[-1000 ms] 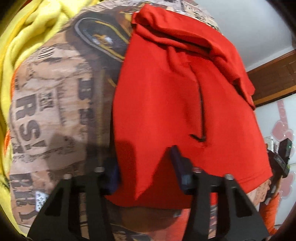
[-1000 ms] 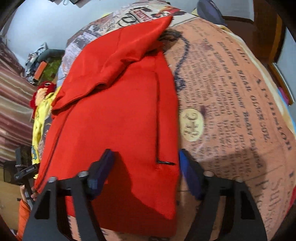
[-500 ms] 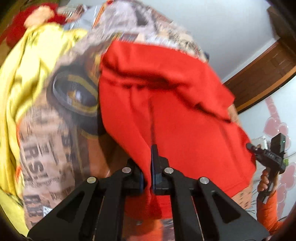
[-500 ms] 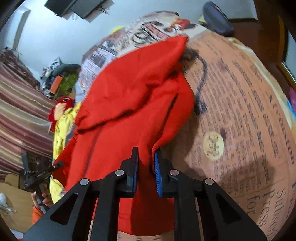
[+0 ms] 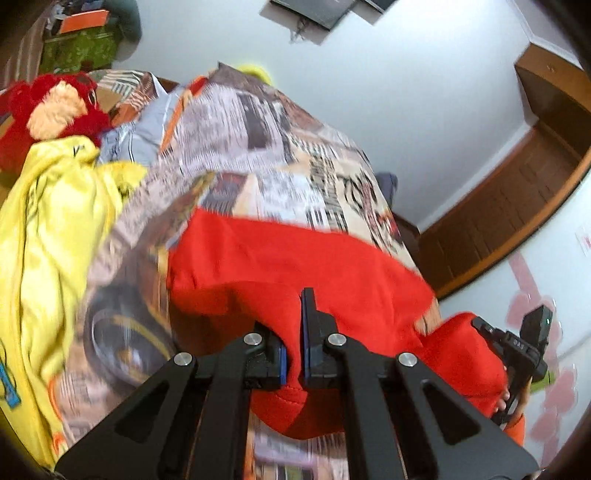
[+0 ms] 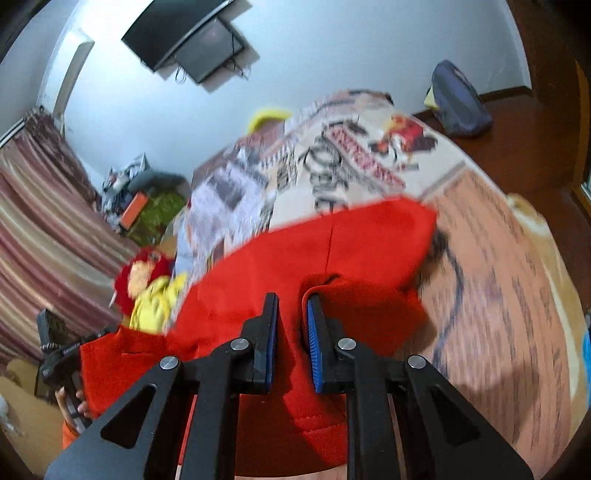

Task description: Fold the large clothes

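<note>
Both claws now clamp the red garment, lifted.

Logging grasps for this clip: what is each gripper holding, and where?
Both hold the red garment by its near hem: left gripper and right gripper, each pinching one end.

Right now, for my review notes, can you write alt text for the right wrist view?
The right claw is shut on a fold of the red garment, lifting its near edge off a bed covered in a newspaper-print blanket. At far left the left claw grips the same garment's other end. Behind are a yellow garment, striped curtains and a wall-mounted screen.
</note>
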A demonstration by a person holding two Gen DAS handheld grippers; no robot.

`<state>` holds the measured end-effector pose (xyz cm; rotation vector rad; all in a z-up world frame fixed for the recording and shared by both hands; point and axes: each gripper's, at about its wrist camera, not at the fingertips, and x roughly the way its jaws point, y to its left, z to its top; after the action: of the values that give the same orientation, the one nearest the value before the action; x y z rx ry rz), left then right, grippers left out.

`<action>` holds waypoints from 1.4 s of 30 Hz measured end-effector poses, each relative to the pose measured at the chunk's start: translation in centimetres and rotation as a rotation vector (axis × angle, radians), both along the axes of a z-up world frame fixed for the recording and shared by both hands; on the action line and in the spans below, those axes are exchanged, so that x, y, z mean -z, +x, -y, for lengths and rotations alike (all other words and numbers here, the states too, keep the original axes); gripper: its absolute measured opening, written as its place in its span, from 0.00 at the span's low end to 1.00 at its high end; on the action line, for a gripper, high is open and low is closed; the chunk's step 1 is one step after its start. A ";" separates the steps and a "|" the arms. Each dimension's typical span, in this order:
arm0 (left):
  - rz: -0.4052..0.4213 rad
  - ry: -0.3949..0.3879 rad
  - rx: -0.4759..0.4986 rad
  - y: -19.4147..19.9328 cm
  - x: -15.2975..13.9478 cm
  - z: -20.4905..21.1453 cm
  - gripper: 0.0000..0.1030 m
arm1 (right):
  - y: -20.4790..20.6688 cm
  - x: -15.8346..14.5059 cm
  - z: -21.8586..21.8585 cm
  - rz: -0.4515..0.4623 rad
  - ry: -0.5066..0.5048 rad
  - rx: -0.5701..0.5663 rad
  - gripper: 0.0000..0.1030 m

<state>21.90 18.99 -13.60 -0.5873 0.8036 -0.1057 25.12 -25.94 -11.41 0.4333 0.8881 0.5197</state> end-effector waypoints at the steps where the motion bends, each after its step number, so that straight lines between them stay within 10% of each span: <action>1: 0.004 -0.002 -0.020 1.1 -0.2 -0.5 0.05 | 1.0 -0.1 0.0 0.008 0.001 0.013 0.13; 18: -0.235 0.135 -0.068 16.1 10.3 -0.9 0.05 | 11.7 4.3 -0.4 -0.003 -0.190 0.149 0.05; 25: -0.196 0.162 -0.042 14.6 6.9 -0.5 0.41 | 9.1 2.3 -1.1 0.066 -0.309 0.083 0.07; 28: -0.119 0.205 -0.076 13.2 3.8 -0.5 0.57 | 8.0 1.4 -1.6 0.090 -0.320 0.053 0.25; 30: -0.055 0.272 -0.113 12.0 1.7 -0.3 0.72 | 7.2 0.8 -2.2 0.106 -0.319 0.029 0.59; 35: -0.037 0.405 -0.053 10.5 0.0 1.7 0.77 | 5.6 0.3 -4.7 0.119 -0.360 -0.037 0.83; 42: -0.093 0.452 0.090 9.7 3.3 6.1 0.77 | 4.7 2.3 -10.4 0.056 -0.376 -0.182 0.84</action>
<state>31.63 12.91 -16.87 -0.1300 0.9093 0.0225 29.84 -15.50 -13.67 -0.0047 0.9519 0.5139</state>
